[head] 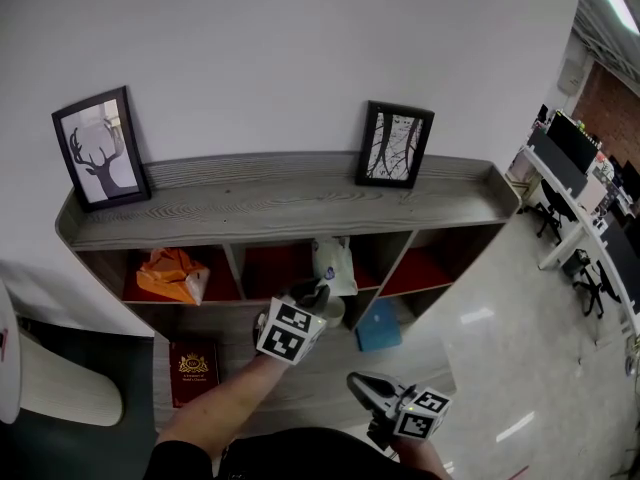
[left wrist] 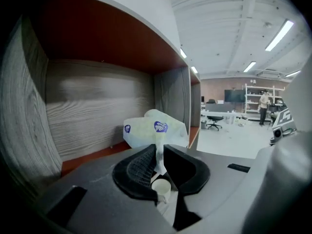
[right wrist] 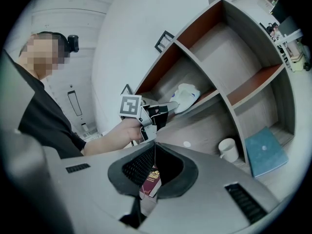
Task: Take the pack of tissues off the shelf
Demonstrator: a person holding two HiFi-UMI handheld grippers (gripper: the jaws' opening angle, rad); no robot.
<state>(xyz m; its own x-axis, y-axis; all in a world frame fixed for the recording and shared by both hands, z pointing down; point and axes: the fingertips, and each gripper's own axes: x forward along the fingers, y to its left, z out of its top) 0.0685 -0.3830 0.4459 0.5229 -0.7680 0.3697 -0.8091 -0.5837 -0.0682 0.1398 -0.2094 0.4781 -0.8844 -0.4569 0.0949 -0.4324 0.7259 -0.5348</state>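
A: State of left gripper?
B: Clenched on a flap of the soft white plastic-wrapped pack of tissues with blue logos.
A: Where's the pack?
B: Middle upper compartment of the grey wood-grain shelf unit with red lining, near the front edge.
A: And right gripper?
B: Jaws pressed together, nothing held, well apart from the pack.

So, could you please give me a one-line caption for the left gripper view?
Left gripper pinching a fold of the pack of tissues inside a shelf compartment.
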